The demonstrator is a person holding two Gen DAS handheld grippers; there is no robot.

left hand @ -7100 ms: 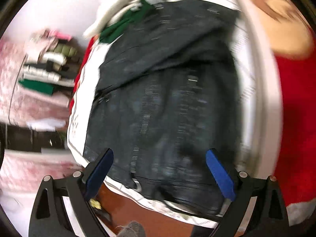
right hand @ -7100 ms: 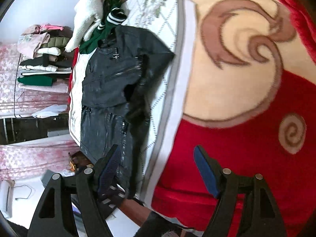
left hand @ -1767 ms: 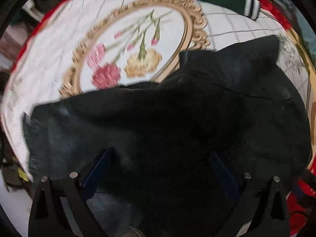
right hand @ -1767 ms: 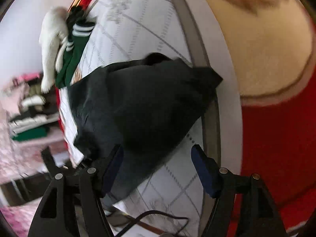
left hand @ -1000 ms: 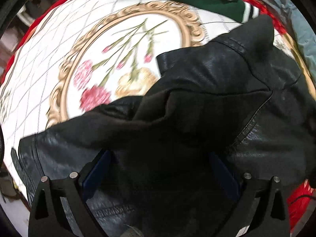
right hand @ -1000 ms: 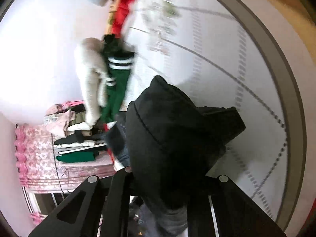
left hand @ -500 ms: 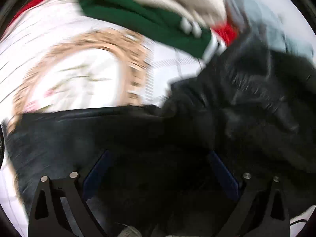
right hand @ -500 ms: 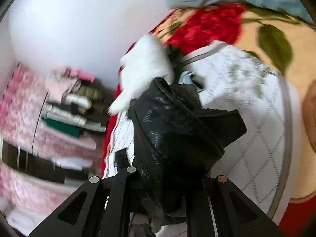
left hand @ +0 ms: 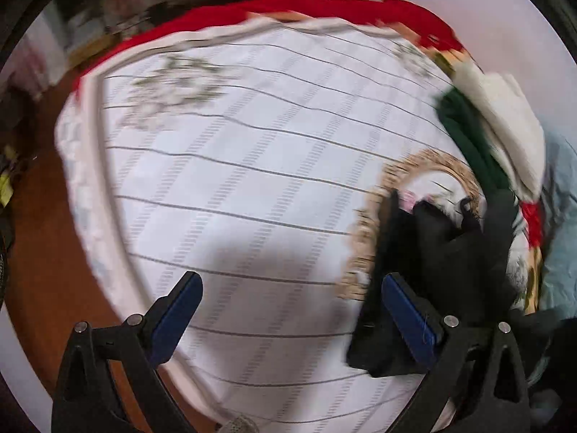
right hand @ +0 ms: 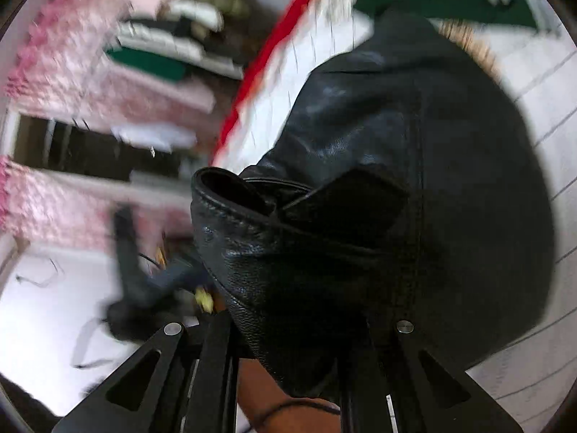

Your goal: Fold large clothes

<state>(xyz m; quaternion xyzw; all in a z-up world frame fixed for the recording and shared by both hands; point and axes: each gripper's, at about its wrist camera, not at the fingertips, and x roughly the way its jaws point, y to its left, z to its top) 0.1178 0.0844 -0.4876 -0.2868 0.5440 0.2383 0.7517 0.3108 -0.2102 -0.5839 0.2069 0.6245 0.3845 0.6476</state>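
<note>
Along the bottom edge of the left wrist view, the left gripper (left hand: 290,306) stands spread wide, its blue pads (left hand: 175,315) holding nothing, with bare quilt between them. Just past its right pad, at the lower right of that frame, the black leather jacket (left hand: 447,252) lies bunched on the bed. Outward from there the white quilted bedspread (left hand: 230,187) fills most of the frame, crossed by thin grey lines and ringed by a red border (left hand: 274,7); a gold floral medallion (left hand: 425,166) peeks out beside the jacket. A green garment (left hand: 468,137) and a white one (left hand: 505,119) rest at the right edge, and brown floor (left hand: 39,252) shows at lower left.

At the bottom centre of the right wrist view, the right gripper (right hand: 288,353) is clamped on a thick fold of the jacket, which bulges up over most of the frame. Beyond it, upper left, blurred stacks of folded clothes (right hand: 173,32) sit against pink patterned fabric (right hand: 47,72).
</note>
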